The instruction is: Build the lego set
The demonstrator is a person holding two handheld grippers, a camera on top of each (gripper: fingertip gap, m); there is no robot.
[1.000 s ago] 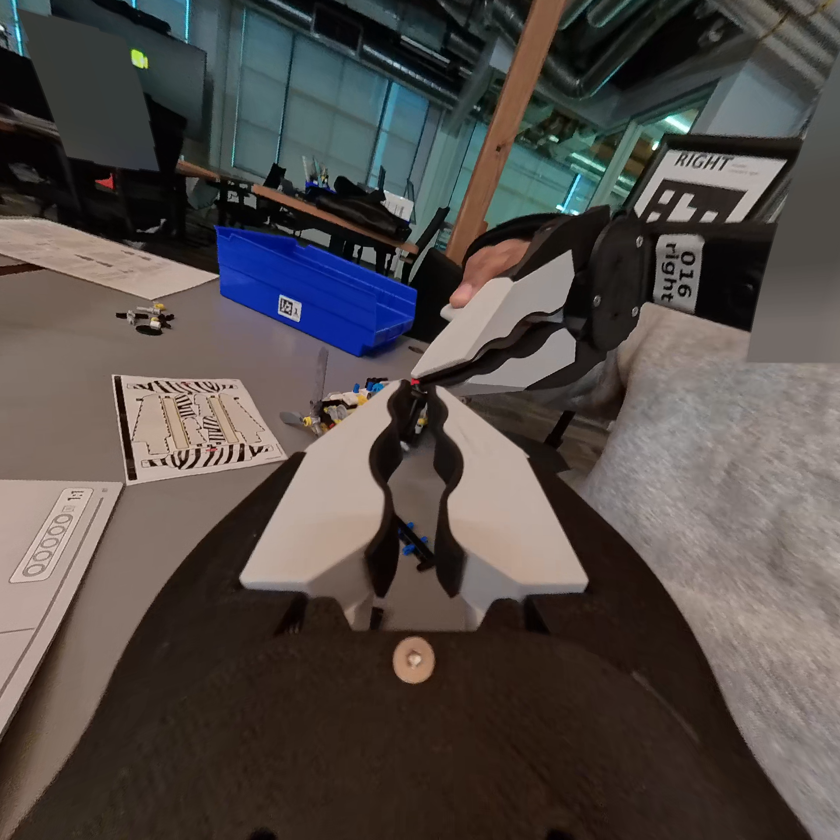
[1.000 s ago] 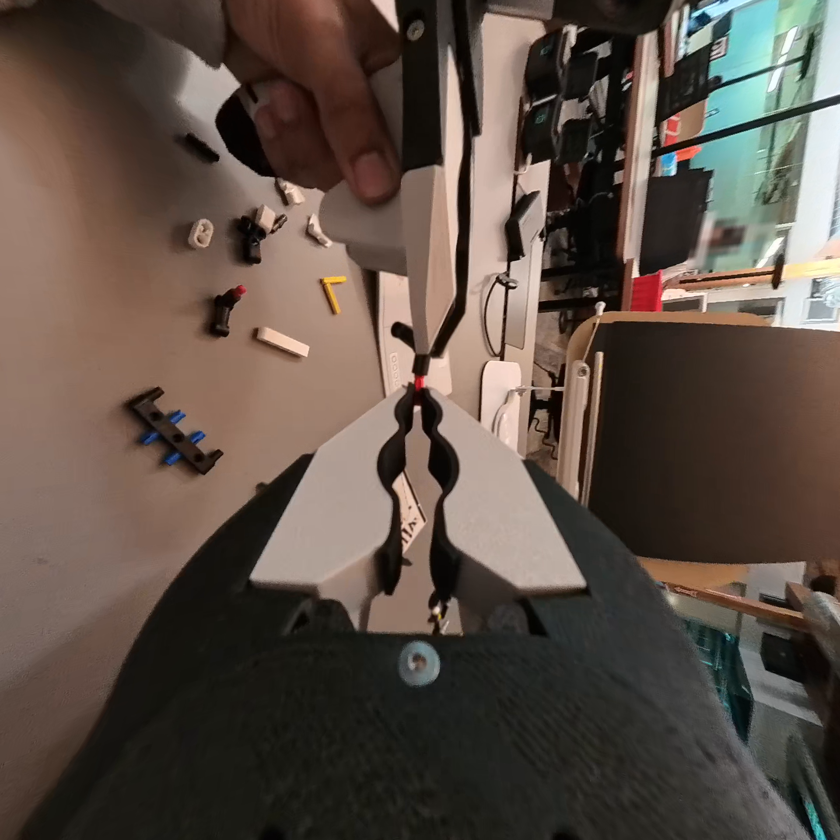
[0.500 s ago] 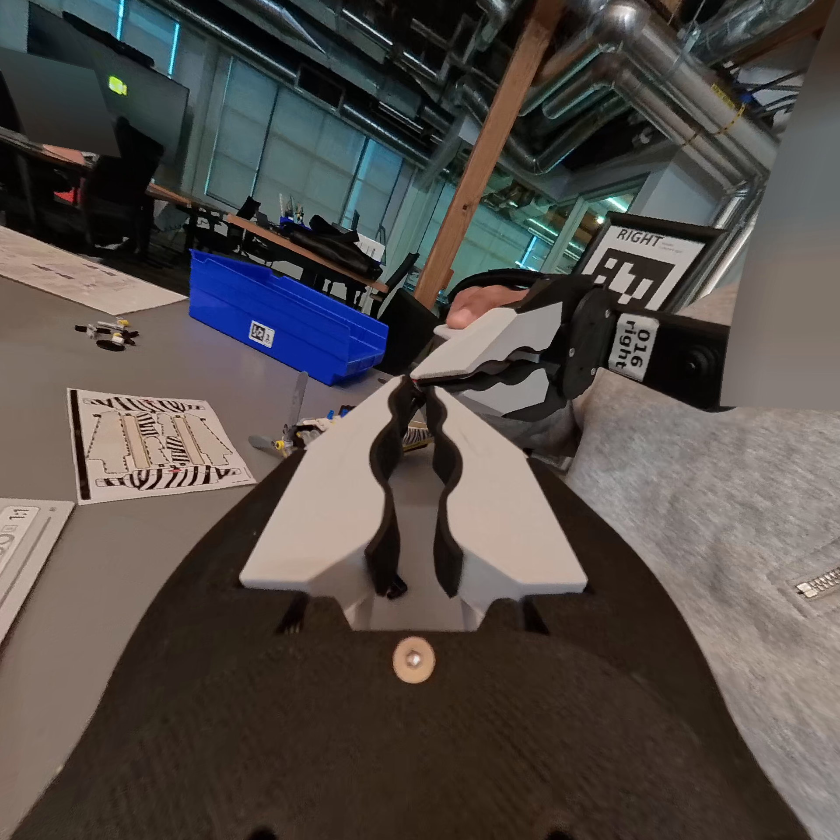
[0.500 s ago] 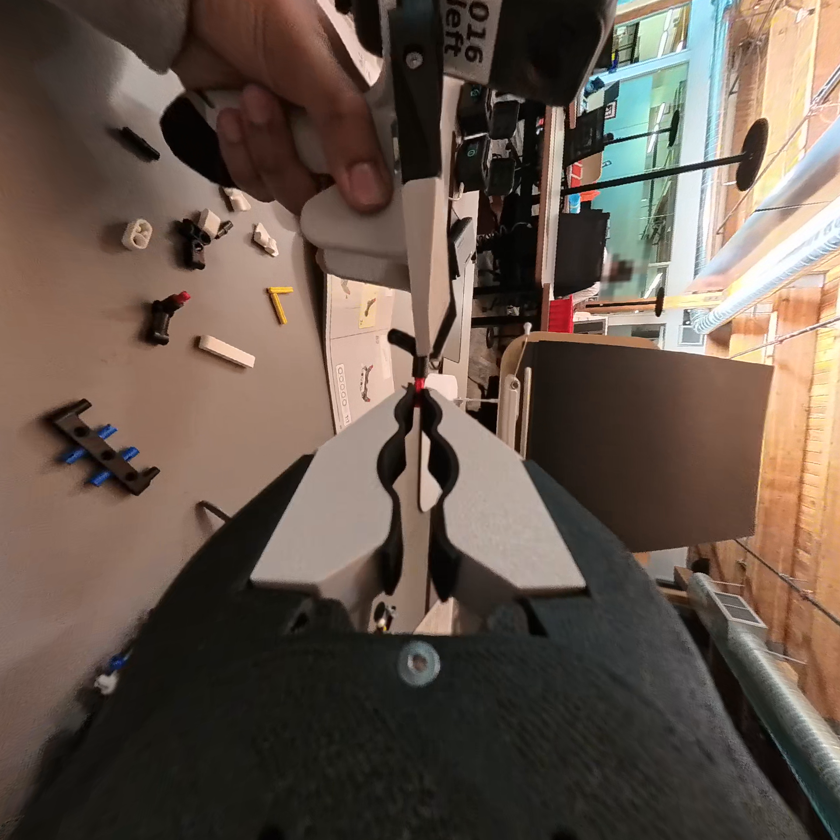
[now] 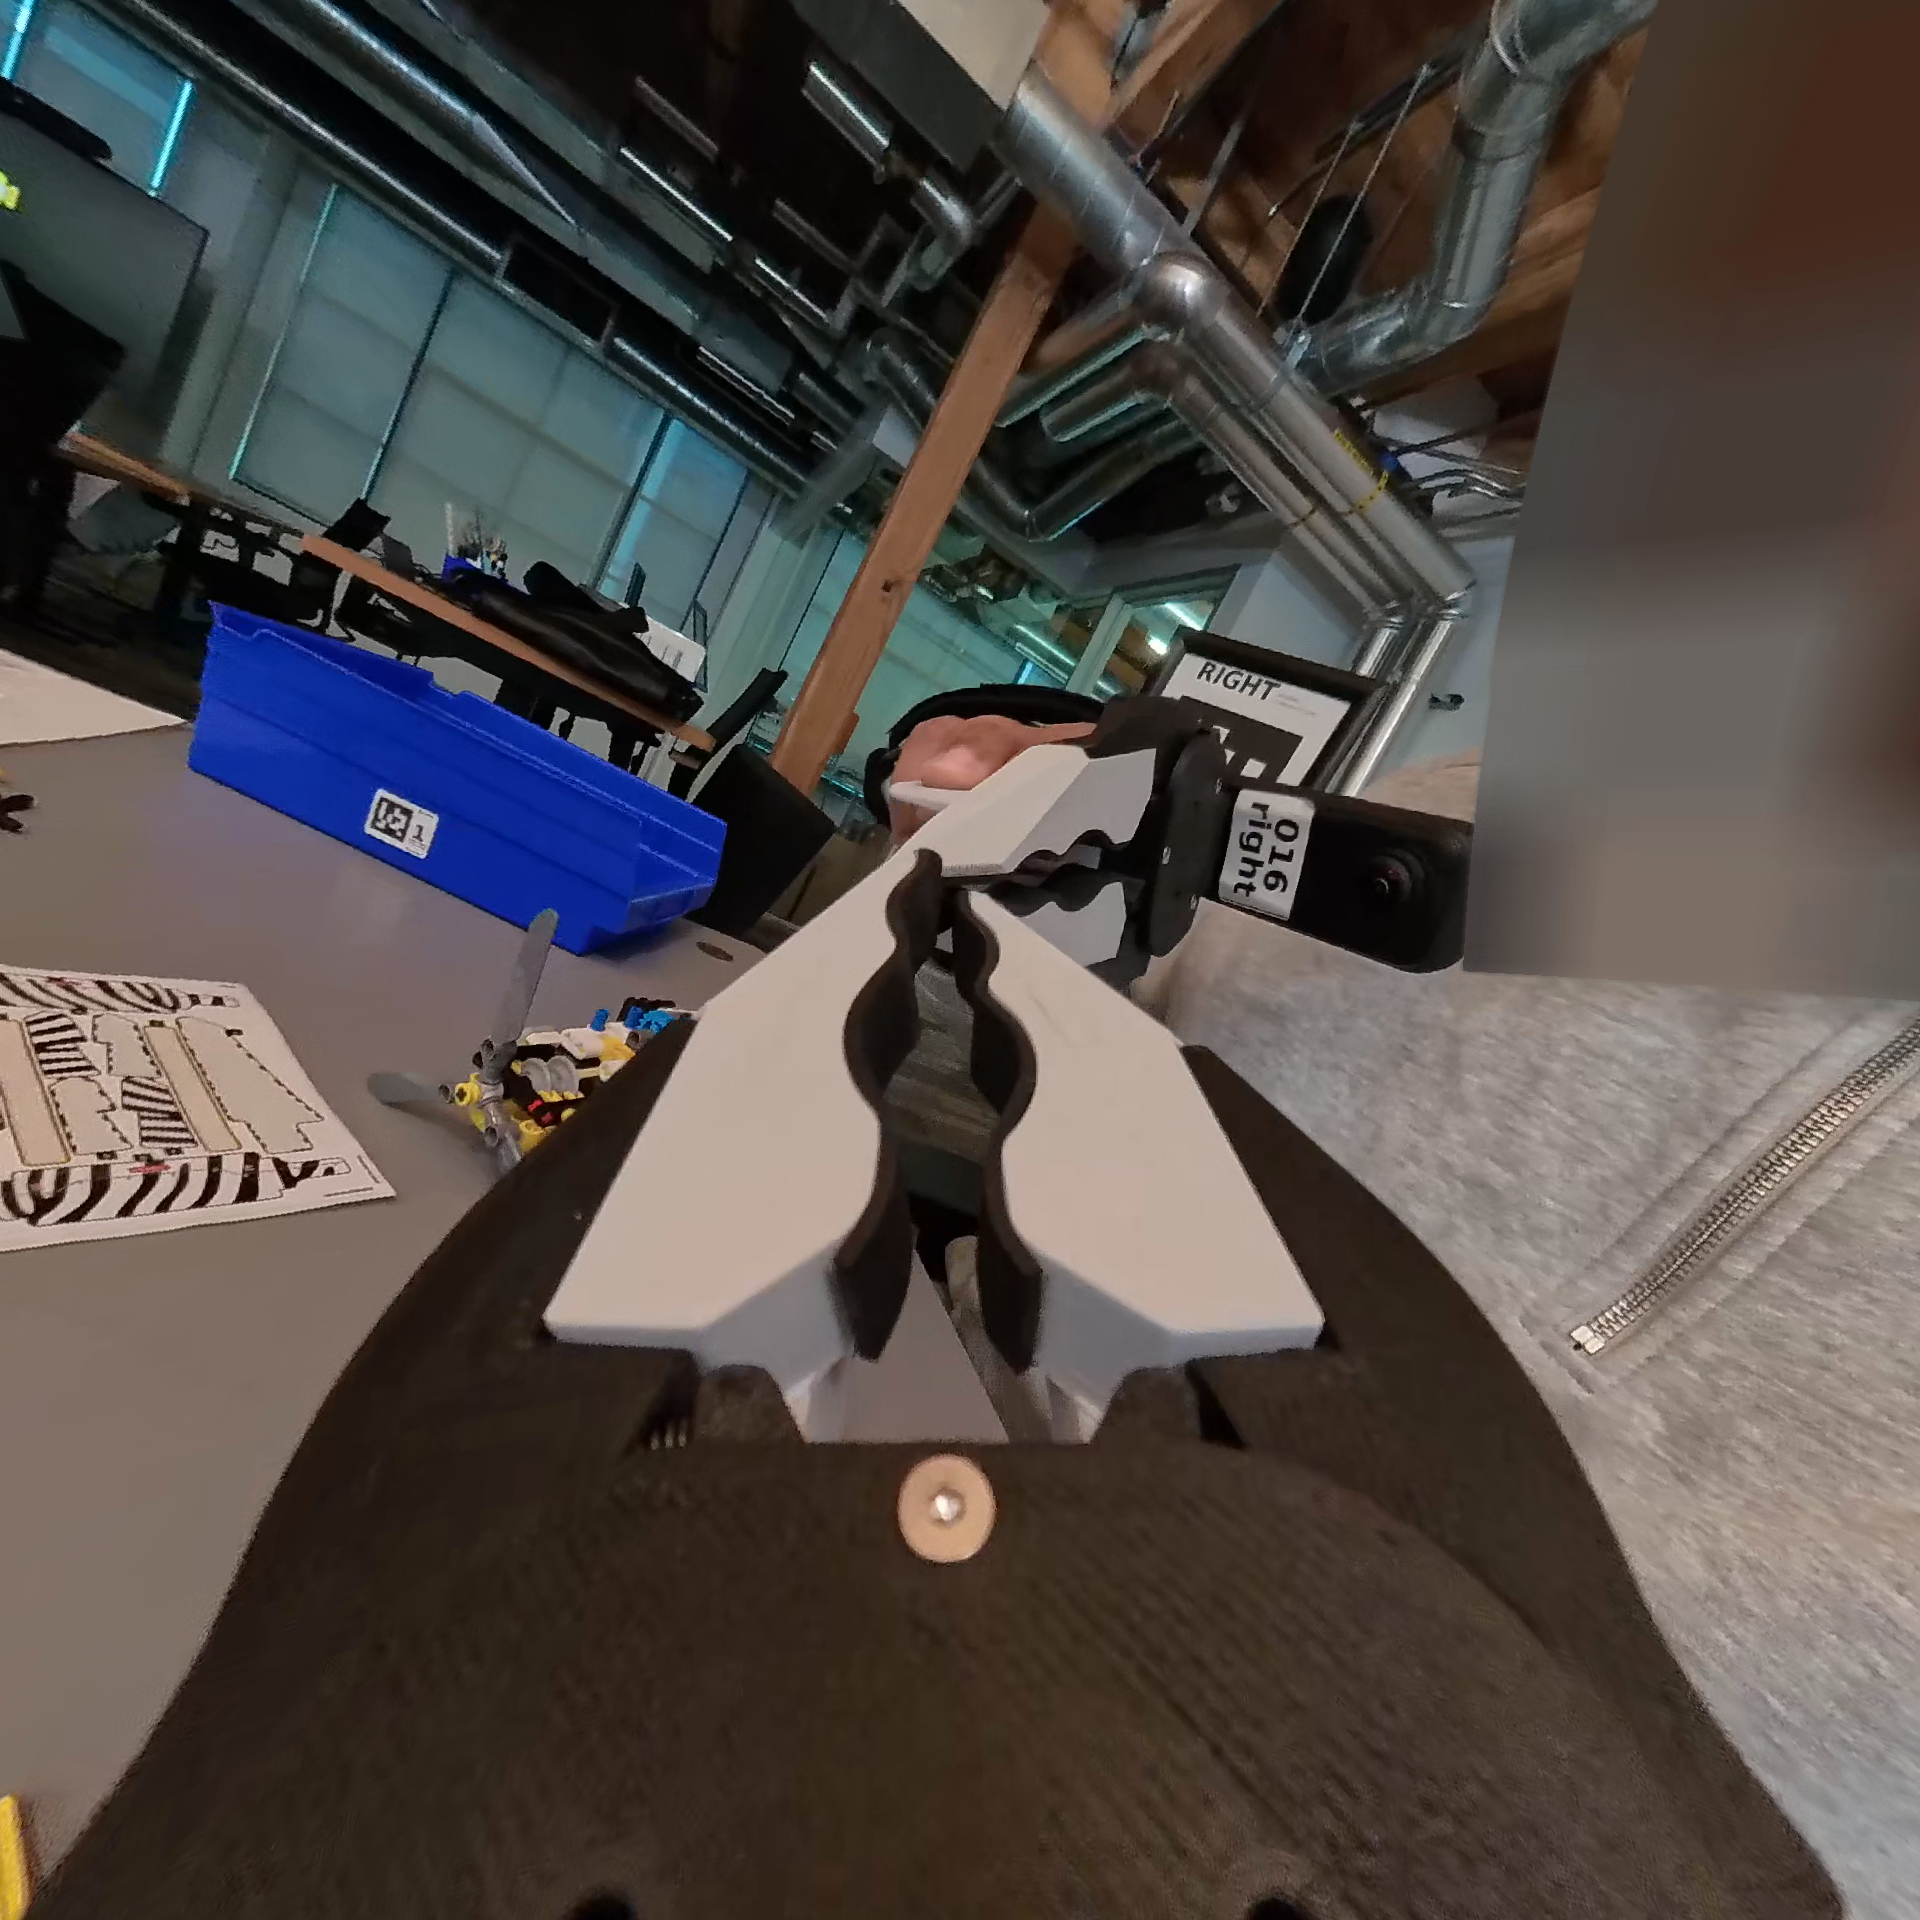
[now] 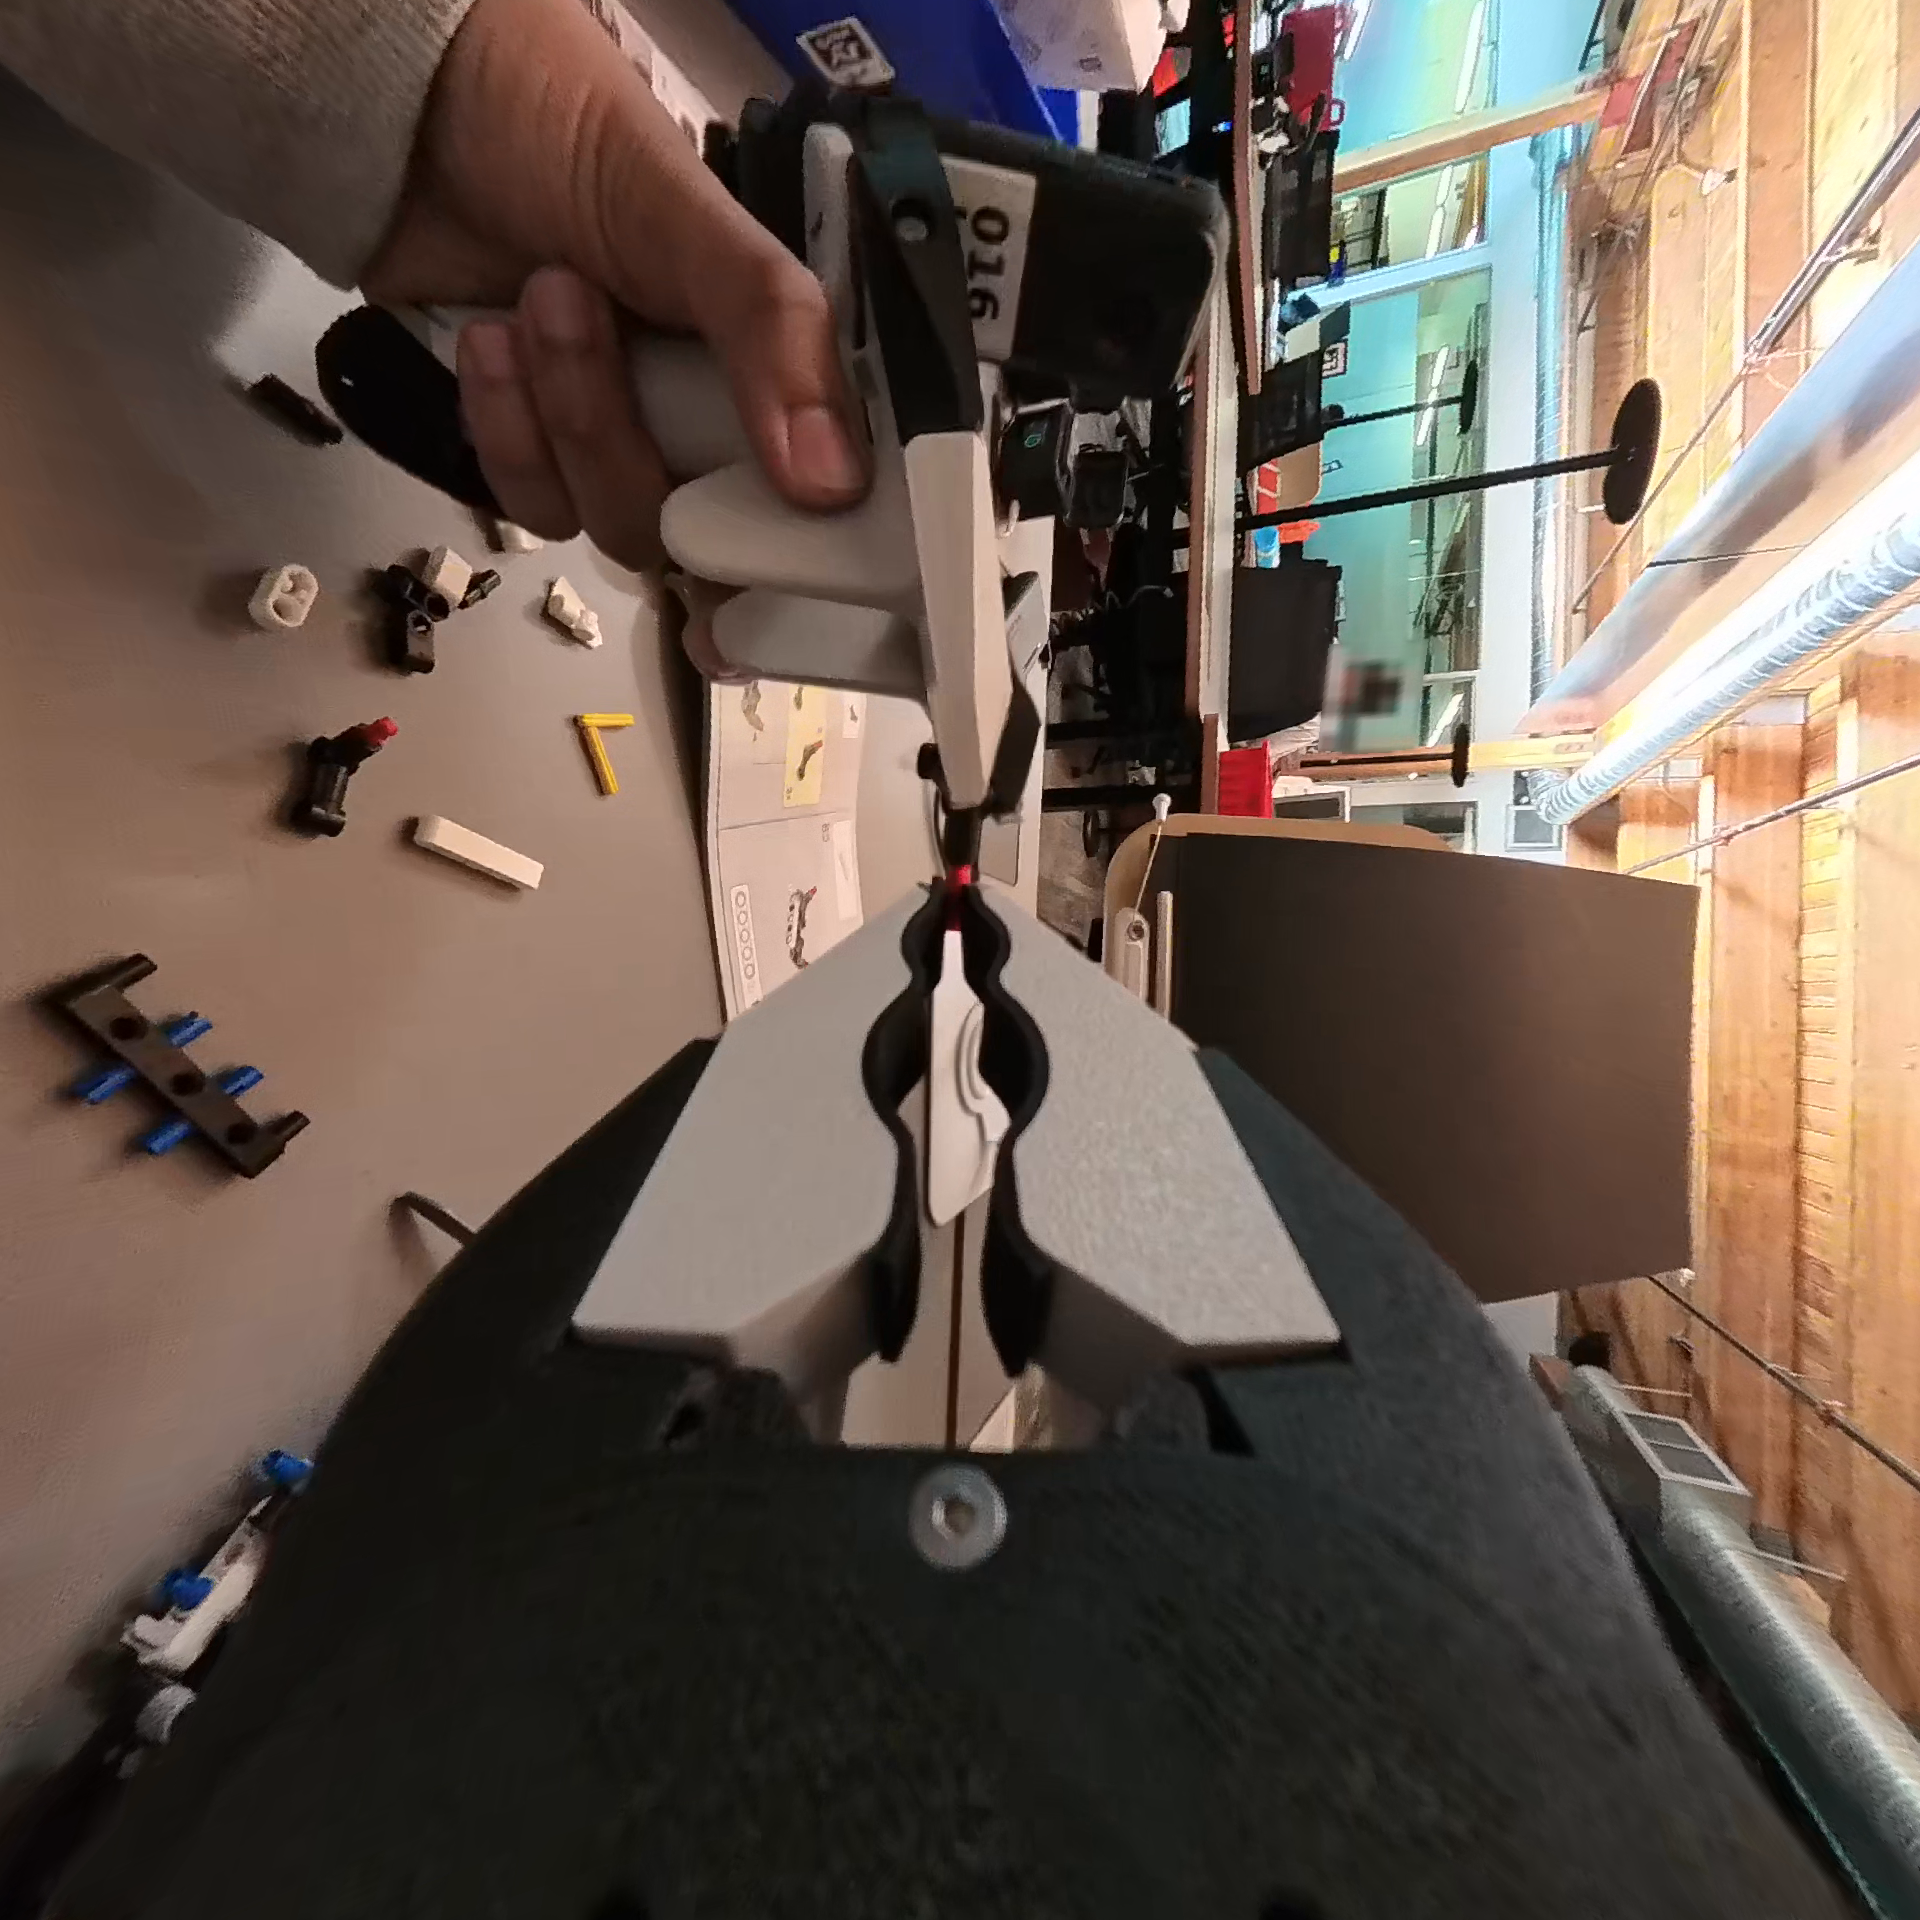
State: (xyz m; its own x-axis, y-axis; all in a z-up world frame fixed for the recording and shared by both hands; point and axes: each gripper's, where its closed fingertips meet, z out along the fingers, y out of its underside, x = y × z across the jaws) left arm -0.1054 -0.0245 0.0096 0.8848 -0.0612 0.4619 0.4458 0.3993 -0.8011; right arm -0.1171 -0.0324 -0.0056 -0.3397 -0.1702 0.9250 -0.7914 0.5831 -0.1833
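In the right wrist view my right gripper (image 6: pixel 958 906) is shut on a small red pin (image 6: pixel 960 879). My left gripper (image 6: pixel 966 805) comes in from above, held by a hand (image 6: pixel 623 312), and is shut on a small black piece (image 6: pixel 962 829) that meets the red pin tip to tip. In the left wrist view my left gripper (image 5: pixel 940 878) is shut, and the right gripper (image 5: pixel 961 868) touches its tip from the right; the pieces are hidden there. A partly built lego model (image 5: pixel 545 1070) lies on the grey table (image 5: pixel 260 935), to the left.
Loose parts lie on the table: a black beam with blue pins (image 6: pixel 171 1070), a white beam (image 6: pixel 478 852), a yellow angle piece (image 6: pixel 603 743) and a black and red connector (image 6: pixel 338 769). An instruction booklet (image 6: pixel 790 831), a sticker sheet (image 5: pixel 156 1091) and a blue bin (image 5: pixel 447 800) are nearby. Only a small space, under 4 cm, lies between the two pairs of fingers. Left tips and right tips are each some 20 cm from the partly built lego model (image 5: pixel 545 1070).
Both grippers have risen and tilted upward together, tips still meeting. More ceiling shows in the left wrist view, and the table has dropped lower.
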